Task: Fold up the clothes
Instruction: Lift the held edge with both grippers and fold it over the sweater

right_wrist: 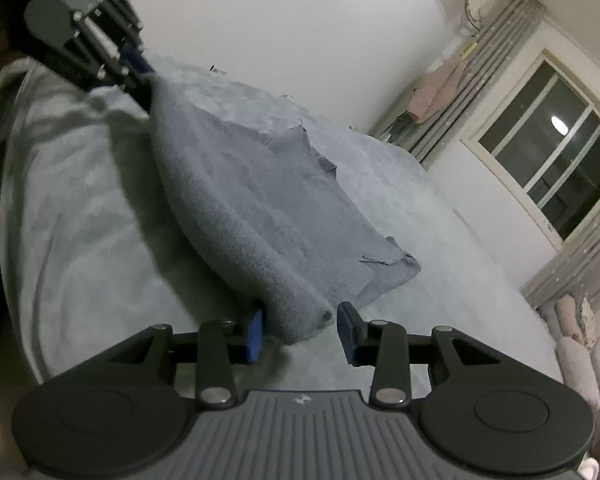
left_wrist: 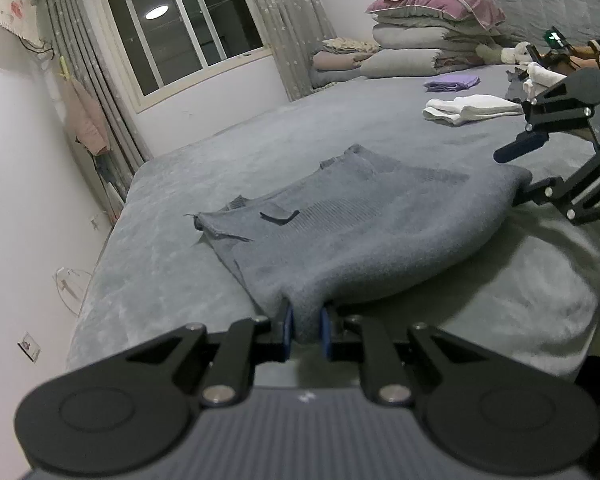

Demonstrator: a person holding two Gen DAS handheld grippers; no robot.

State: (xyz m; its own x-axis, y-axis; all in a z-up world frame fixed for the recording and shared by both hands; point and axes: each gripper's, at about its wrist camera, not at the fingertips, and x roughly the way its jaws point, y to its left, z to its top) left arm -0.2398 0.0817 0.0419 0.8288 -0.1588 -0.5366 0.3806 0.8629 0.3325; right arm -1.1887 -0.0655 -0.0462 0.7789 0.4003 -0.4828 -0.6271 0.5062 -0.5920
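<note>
Left wrist view: left claw [left_wrist: 306, 326] pinched near fold of grey sweater [left_wrist: 340, 232], which lay folded on bed [left_wrist: 180, 200]. Right wrist view: right claw [right_wrist: 300, 334] stood apart, sweater's other corner between fingers, only left finger [right_wrist: 255, 334] touching.

The sweater [left_wrist: 356, 236] is a flat blue-grey knit with bands of finer ribbing across it, lying on a bed [left_wrist: 204, 184] covered in paler, mottled grey plush. Each tool is black with blue pads [left_wrist: 287, 326], the left tool [left_wrist: 306, 328] and the right tool [right_wrist: 302, 334] alike. Farther back sit a white folded towel [left_wrist: 472, 109] and a lilac folded cloth [left_wrist: 452, 82]. The pillow [left_wrist: 436, 2] on the grey quilt stack looks dusty mauve. The curtains [left_wrist: 288, 20] are grey with pale specks, perhaps small flowers.
</note>
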